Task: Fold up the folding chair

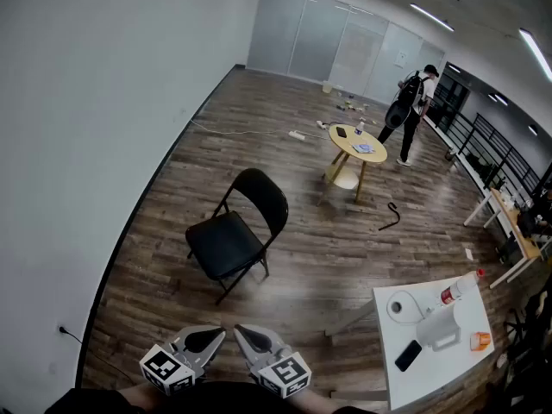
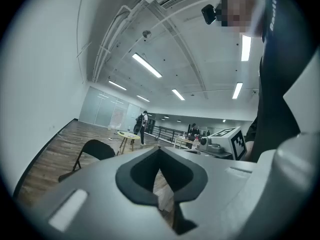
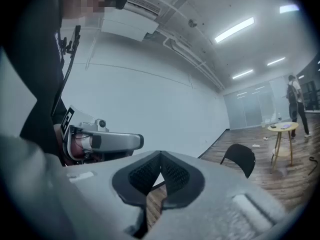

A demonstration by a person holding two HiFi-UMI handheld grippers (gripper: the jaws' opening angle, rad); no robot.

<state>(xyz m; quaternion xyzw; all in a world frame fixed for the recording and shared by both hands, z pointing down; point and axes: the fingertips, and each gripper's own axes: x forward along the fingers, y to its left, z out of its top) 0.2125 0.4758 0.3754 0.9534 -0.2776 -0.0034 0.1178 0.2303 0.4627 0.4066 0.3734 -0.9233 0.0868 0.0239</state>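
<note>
Jaws closed on nothing, our left gripper [image 1: 214,338] and right gripper [image 1: 246,335] hover side by side, well apart from the black folding chair [image 1: 233,235], which stands unfolded toward the left edge of the wooden floor [image 1: 285,158].

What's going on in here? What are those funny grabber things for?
A person is holding two grabbers, the left tool and the right tool, low in front of them. Both are shut and hold nothing. The black folding chair stands open on the wooden floor a little way ahead, and nothing is touching it. It has not been folded yet. Farther back there is a round table, and another person is standing near it.
</note>
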